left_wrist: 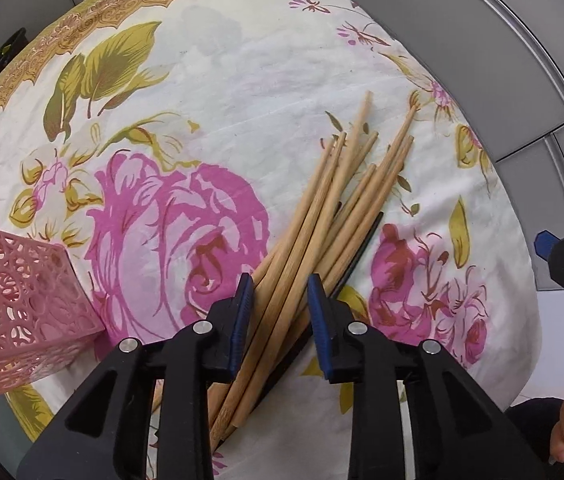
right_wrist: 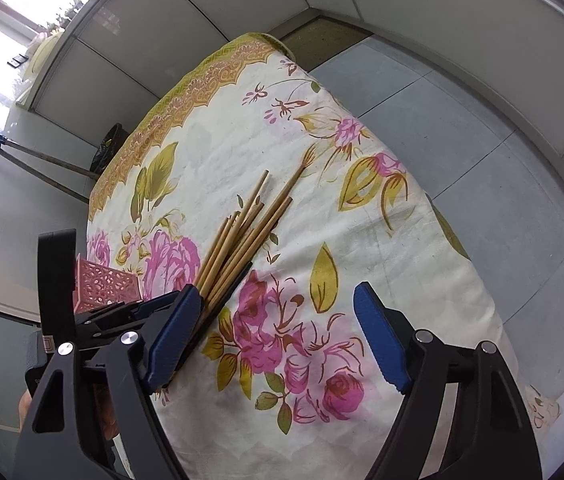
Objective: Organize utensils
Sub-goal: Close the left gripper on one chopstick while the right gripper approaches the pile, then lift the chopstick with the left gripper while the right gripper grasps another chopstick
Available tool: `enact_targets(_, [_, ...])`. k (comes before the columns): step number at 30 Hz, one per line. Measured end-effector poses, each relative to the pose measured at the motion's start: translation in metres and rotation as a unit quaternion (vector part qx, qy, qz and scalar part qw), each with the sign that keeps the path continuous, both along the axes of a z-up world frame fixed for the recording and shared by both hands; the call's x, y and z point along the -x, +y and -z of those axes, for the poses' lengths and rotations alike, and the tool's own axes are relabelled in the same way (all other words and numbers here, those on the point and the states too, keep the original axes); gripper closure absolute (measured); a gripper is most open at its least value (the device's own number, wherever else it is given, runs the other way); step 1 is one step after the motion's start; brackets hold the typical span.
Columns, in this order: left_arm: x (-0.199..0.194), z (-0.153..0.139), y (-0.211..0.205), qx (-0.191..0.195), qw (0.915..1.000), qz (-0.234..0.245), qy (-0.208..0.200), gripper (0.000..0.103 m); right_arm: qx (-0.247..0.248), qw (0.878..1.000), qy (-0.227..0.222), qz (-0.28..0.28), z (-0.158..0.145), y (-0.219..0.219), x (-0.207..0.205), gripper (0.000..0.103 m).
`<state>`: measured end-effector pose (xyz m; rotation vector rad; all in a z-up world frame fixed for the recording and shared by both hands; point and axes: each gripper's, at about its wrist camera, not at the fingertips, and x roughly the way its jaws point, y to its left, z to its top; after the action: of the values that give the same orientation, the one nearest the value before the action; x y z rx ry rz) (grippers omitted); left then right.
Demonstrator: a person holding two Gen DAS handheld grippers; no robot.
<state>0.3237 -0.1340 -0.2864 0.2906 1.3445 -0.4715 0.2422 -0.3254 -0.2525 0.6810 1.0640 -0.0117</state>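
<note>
A bundle of several wooden chopsticks (left_wrist: 334,208) with a black one among them lies on the floral tablecloth (left_wrist: 201,80). My left gripper (left_wrist: 279,312) sits over the thick ends of the bundle, fingers on either side with gaps, open. A pink lattice holder (left_wrist: 21,300) stands at the left. In the right wrist view, the chopsticks (right_wrist: 241,236) lie ahead to the left, and the pink holder (right_wrist: 105,284) shows behind the left gripper's body. My right gripper (right_wrist: 277,340) is open and empty above the cloth.
The table is small; its cloth edges drop off to a grey tiled floor (right_wrist: 462,128) on all sides. A dark bin (right_wrist: 107,148) and a long-handled tool (right_wrist: 37,156) stand on the floor beyond the far edge.
</note>
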Motion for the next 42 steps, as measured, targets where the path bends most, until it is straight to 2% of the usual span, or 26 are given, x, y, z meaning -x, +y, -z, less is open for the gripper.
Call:
enact_targets(2, [-0.003, 0.000, 0.002, 0.002, 1.0000, -0.004, -0.003, 0.082, 0.003, 1.000, -0.002, 0.000, -0.001, 0.000, 0.000, 0.027])
enact_targets(4, [-0.007, -0.004, 0.009, 0.019, 0.9998, -0.010, -0.003, 0.085, 0.002, 1.000, -0.002, 0.001, -0.001, -0.001, 0.000, 0.027])
enact_targets(5, [-0.008, -0.007, 0.013, 0.029, 0.9996, -0.007, -0.005, 0.096, 0.001, 1.000, -0.002, 0.002, -0.001, -0.001, 0.000, 0.027])
enact_targets(6, [-0.013, -0.008, 0.014, 0.027, 0.9996, -0.007, -0.008, 0.097, 0.002, 1.000, -0.001, 0.001, 0.000, -0.001, -0.001, 0.027])
enact_targets(12, [-0.012, -0.002, 0.016, 0.026, 0.9995, -0.011, -0.011, 0.097, 0.006, 1.000, -0.002, -0.008, -0.001, 0.004, -0.002, 0.027])
enact_targets(16, [-0.014, -0.010, 0.016, 0.025, 0.9993, -0.012, -0.024, 0.097, 0.016, 1.000, 0.006, -0.012, 0.002, 0.005, -0.004, 0.027])
enact_targets(18, [-0.023, -0.002, 0.000, 0.020, 0.9991, -0.019, -0.033, 0.097, 0.025, 0.999, 0.011, -0.027, 0.004, 0.008, -0.008, 0.027])
enact_targets(23, [-0.023, -0.025, 0.010, 0.055, 0.9956, -0.037, -0.066, 0.097, 0.067, 0.996, 0.017, -0.058, 0.005, 0.014, -0.024, 0.029])
enact_targets(27, [-0.012, -0.060, 0.031, 0.097, 0.9878, -0.058, -0.107, 0.097, 0.078, 0.992, 0.006, -0.104, 0.008, 0.027, -0.053, 0.038])
enact_targets(29, [-0.006, -0.076, 0.039, 0.118, 0.9827, -0.070, -0.125, 0.097, 0.098, 0.987, 0.008, -0.129, 0.009, 0.036, -0.071, 0.043])
enact_targets(34, [0.012, -0.120, 0.068, 0.168, 0.9656, -0.096, -0.173, 0.097, 0.175, 0.963, -0.007, -0.207, 0.012, 0.064, -0.126, 0.045])
enact_targets(37, [0.020, -0.139, 0.085, 0.197, 0.9558, -0.109, -0.189, 0.097, 0.200, 0.952, 0.010, -0.233, 0.029, 0.078, -0.152, 0.049])
enact_targets(40, [0.026, -0.154, 0.099, 0.220, 0.9468, -0.116, -0.204, 0.097, 0.251, 0.936, 0.022, -0.247, 0.044, 0.086, -0.170, 0.053])
enact_targets(42, [0.027, -0.159, 0.106, 0.229, 0.9431, -0.119, -0.210, 0.097, 0.256, 0.932, 0.036, -0.253, 0.055, 0.085, -0.182, 0.056])
